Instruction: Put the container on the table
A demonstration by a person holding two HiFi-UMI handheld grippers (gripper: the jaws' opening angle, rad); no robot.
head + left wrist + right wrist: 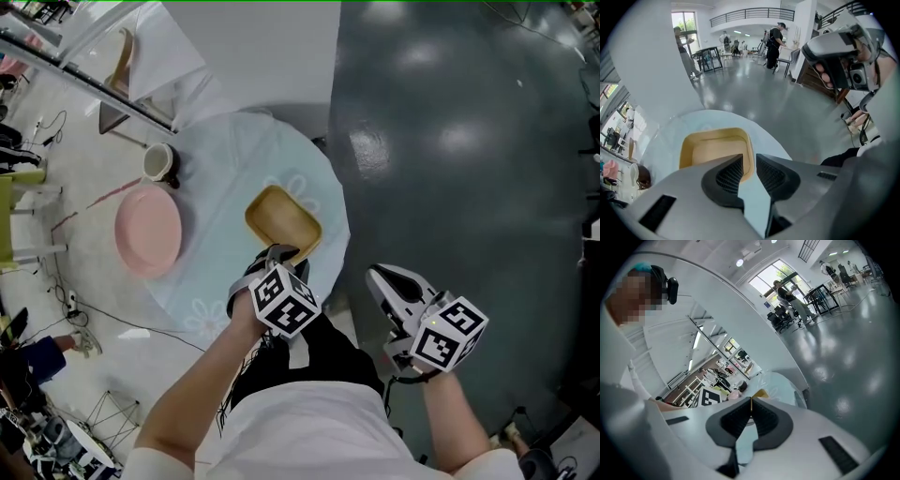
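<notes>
A shallow tan rectangular container [281, 220] lies flat on the round table with a pale blue cloth [225, 159], near its right front edge. My left gripper [281, 255] is at the container's near corner. In the left gripper view the jaws [749, 166] stand a narrow gap apart, and the container's rim [748, 161] fills that gap; the rest of the container [715, 150] spreads beyond the left pad. My right gripper [375, 275] hangs off the table over the dark floor, its pads pressed together [751, 401] with nothing between them.
A pink plate [148, 230] and a mug [159, 162] sit on the table's left side. The glossy grey floor [450, 141] spreads to the right. Cables and stands lie on the floor at the lower left [66, 309]. People stand far off [773, 40].
</notes>
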